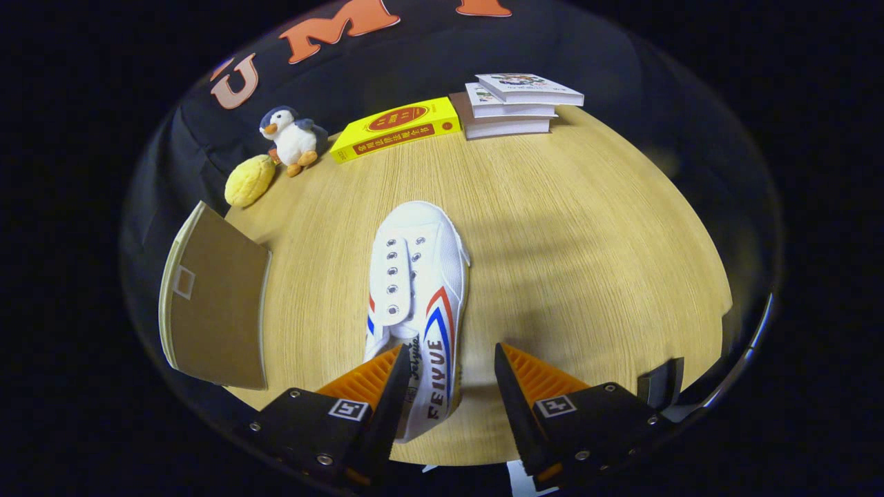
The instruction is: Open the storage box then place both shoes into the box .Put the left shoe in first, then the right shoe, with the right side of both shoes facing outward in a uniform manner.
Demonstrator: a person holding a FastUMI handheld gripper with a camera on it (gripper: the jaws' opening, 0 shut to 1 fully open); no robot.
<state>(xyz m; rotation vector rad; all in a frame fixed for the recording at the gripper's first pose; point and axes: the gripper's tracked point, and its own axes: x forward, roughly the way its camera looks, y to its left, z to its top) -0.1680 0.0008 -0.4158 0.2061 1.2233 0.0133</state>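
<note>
Shoe (416, 304): white canvas, rubber toe cap, lying on the wood-grain counter (587, 262), heel end between claw (447, 386) fingers, which stand apart, not clamped. Brown cardboard box flap (214, 304) off to one side looks open. Judging: this shoe isn't boxed yet.

The heel end of the white shoe (417, 304) is hidden behind the gripper (449, 379), whose left finger covers the inner rear side, so whether that finger touches the shoe cannot be told. Left of the shoe, the brown storage box (214, 304) shows one flat panel only; its inside is out of sight. Beyond the shoe, the lettering on the yellow book (395, 128) is too small to make out.
</note>
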